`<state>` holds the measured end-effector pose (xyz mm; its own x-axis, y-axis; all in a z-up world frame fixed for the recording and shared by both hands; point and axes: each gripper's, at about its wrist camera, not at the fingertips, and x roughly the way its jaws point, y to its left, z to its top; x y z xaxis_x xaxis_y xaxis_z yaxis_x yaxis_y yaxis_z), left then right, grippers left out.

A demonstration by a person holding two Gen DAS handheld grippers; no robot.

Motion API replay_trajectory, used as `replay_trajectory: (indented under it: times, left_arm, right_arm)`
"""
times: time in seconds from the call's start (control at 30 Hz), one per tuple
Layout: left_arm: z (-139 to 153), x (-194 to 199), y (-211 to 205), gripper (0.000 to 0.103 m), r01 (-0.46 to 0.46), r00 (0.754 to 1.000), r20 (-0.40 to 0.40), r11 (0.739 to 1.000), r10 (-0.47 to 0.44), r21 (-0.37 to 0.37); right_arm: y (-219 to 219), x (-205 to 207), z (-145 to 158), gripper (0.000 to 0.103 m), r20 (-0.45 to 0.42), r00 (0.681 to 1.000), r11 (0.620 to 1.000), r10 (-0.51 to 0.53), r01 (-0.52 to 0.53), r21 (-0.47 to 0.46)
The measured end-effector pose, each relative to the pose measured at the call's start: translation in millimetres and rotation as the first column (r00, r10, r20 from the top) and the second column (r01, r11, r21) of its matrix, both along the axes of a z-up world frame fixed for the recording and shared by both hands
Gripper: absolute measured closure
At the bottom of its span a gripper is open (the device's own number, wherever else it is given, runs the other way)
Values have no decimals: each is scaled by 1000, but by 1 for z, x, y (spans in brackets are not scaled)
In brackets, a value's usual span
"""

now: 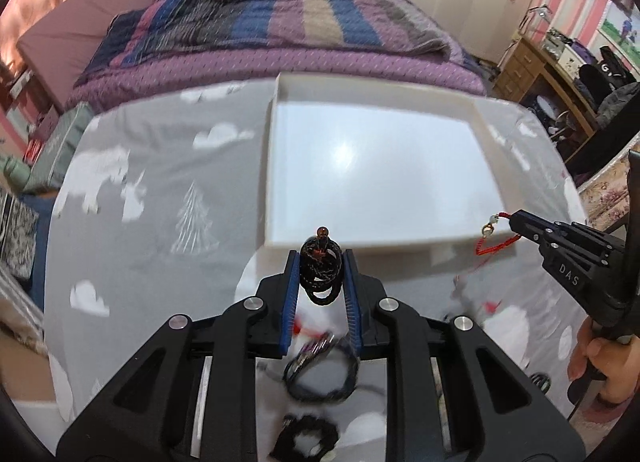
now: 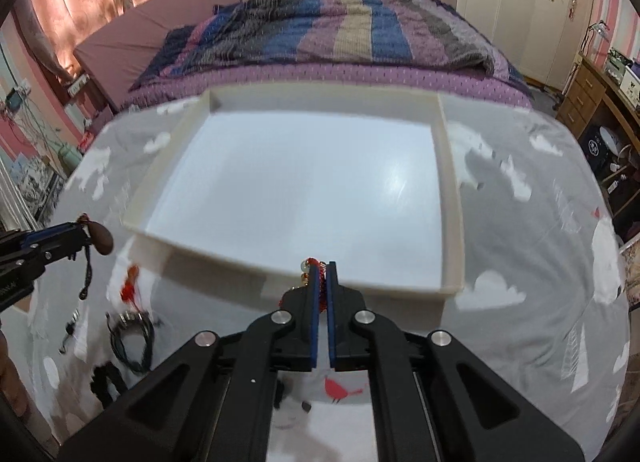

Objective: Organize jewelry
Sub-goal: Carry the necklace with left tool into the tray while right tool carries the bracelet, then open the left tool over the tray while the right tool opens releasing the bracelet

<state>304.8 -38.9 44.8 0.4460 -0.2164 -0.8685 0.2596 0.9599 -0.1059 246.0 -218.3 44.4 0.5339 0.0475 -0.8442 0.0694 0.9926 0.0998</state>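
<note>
My left gripper (image 1: 321,258) is shut on a black braided cord bracelet (image 1: 320,278) with a small amber bead on top, held above the table just short of the white tray (image 1: 276,166). In the right wrist view that left gripper (image 2: 86,230) shows at the left edge with a brown pendant and black cord hanging from it. My right gripper (image 2: 322,268) is shut on a red cord bracelet (image 2: 310,264) with a pale bead and gold clasp. Seen from the left wrist, the right gripper (image 1: 514,218) holds the red cord bracelet (image 1: 494,240) over the tray's near right corner.
Several more pieces of jewelry (image 2: 132,336) lie in a loose pile on the grey patterned tablecloth (image 2: 520,302), near my left gripper. The white tray (image 2: 452,182) has nothing in it. A bed with a striped blanket (image 2: 340,30) stands behind the table. A hand (image 1: 596,366) grips the right handle.
</note>
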Motion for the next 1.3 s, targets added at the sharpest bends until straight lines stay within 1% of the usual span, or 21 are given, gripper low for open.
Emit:
replay_trajectory:
  times: [0.17,0.27,0.37,0.43,0.6,0.7,0.87,0.97,1.07,1.13,1.17,1.23,1.27,1.3]
  left_arm:
    - [11,32,-27,83,13,999,31,1000,-12,-10]
    - [15,61,-46,83,30,998,49,999,-29,-19]
    - [12,82,-60,83,44,997,61,999,-43,-12]
    - [3,103,-69,83,48,997,57,999,-47,-11]
    - [-23,143,-86,83,39,998,49,999,-38,-15]
    - [-42,165,-90,83,28,1000,8,999,-28,-43]
    - [-67,182,-97,83,8,1000,-16,1000,-8,-29]
    - [-74,185,-97,83,0,1000,-17,1000,0,-8]
    - [-75,189,-94,78,-18,999,-28,1000,18,-9]
    - [-74,189,-93,66,-23,999,-22,1000,23,-1]
    - [-73,189,-93,64,-29,999,-15,1000,29,5]
    - [-70,186,-91,62,-29,999,-16,1000,29,1]
    - [-66,183,-88,62,-27,999,-19,1000,27,-5]
    - [-63,181,-87,62,-27,999,-17,1000,27,-5]
  right_arm:
    - [-16,27,30,101,72,997,999,-29,28,17]
    - [-26,53,39,101,98,994,999,-46,45,9]
    - [-33,78,39,101,113,992,999,-48,48,7]
    - [-40,98,33,101,123,991,998,-57,56,15]
    - [-50,138,9,101,110,992,998,-64,62,26]
    - [-54,156,-8,101,97,993,997,-72,69,33]
    - [-53,176,-32,101,72,995,998,-69,68,14]
    - [-50,182,-42,101,54,997,998,-58,58,3]
    - [-48,186,-48,99,47,997,998,-60,60,-5]
    - [-47,187,-48,98,40,998,999,-52,52,3]
    - [-46,186,-47,98,37,998,999,-53,53,1]
    - [-48,185,-46,90,26,998,998,-62,61,10]
    - [-50,183,-43,74,25,997,997,-70,70,15]
    - [-51,179,-38,59,36,996,997,-81,80,16]
